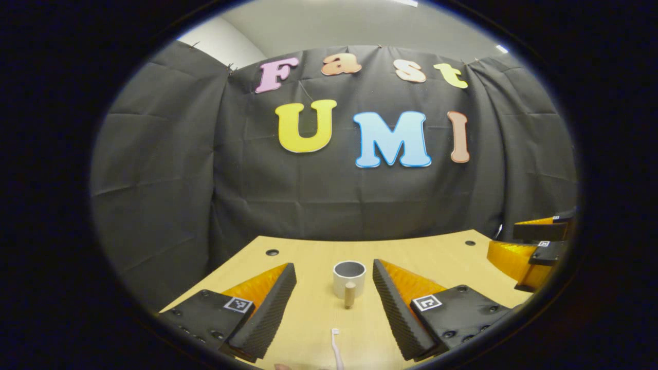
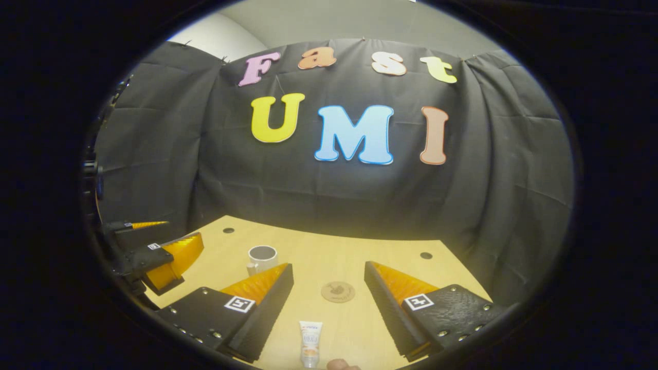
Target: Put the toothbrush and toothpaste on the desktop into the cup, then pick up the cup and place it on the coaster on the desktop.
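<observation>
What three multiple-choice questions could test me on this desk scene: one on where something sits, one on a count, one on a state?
1. In the right gripper view, the coaster lies
A. under the cup
B. bare on the desktop, between that tool's two fingers
C. on top of the toothpaste

2. How many things stand inside the cup?
A. none
B. one
C. two

3. The left tool is
A. shut on the toothbrush
B. shut on the cup handle
C. open, holding nothing

Answers:
1 B: the coaster sits alone on the desktop, apart from the cup, beyond the toothpaste.
2 A: the cup's mouth looks empty; the toothbrush lies on the desk.
3 C: its fingers stand wide apart around the cup, touching nothing.
</observation>
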Tool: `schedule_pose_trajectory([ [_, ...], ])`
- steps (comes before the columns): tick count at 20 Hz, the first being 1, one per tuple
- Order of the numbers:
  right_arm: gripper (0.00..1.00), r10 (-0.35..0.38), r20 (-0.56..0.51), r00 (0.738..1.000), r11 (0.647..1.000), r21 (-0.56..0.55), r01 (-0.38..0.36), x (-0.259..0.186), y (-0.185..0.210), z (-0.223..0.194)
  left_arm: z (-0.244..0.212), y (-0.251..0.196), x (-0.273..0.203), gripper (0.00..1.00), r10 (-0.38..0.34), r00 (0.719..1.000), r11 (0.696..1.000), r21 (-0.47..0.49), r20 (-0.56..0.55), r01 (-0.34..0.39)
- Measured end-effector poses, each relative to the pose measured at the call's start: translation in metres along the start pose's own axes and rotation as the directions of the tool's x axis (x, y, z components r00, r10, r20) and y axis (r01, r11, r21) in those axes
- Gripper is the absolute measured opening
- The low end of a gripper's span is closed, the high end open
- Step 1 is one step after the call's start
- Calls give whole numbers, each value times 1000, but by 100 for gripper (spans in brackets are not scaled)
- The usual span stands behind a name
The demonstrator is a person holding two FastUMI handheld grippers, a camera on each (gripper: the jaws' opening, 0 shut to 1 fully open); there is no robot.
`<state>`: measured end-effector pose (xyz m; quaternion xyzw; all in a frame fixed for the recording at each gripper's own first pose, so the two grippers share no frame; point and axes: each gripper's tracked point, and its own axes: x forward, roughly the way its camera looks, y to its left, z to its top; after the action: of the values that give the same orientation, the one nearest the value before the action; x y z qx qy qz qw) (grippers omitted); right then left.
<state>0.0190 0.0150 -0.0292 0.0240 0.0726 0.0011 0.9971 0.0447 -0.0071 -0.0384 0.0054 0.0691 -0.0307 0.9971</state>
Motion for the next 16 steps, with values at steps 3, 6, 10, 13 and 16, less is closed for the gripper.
schedule_pose_trajectory([
  [3,90,6,-29,1000,1000,6,-6,4,0,-6,-19,-2,5,96,-16,998,999,-39,-68,14],
  [6,90,8,-68,998,1000,12,-7,8,1,-16,-35,-7,11,97,-33,990,998,-56,-136,26],
  [10,90,13,-155,988,1000,22,-10,15,5,-39,-66,-6,20,97,-47,968,998,-54,-247,35],
  [13,90,20,-241,970,999,31,-13,21,7,-63,-94,-3,27,97,-59,935,997,-71,-350,37],
  [16,90,23,-332,943,1000,23,-16,26,8,-87,-122,-1,37,97,-61,892,996,-89,-448,24],
])
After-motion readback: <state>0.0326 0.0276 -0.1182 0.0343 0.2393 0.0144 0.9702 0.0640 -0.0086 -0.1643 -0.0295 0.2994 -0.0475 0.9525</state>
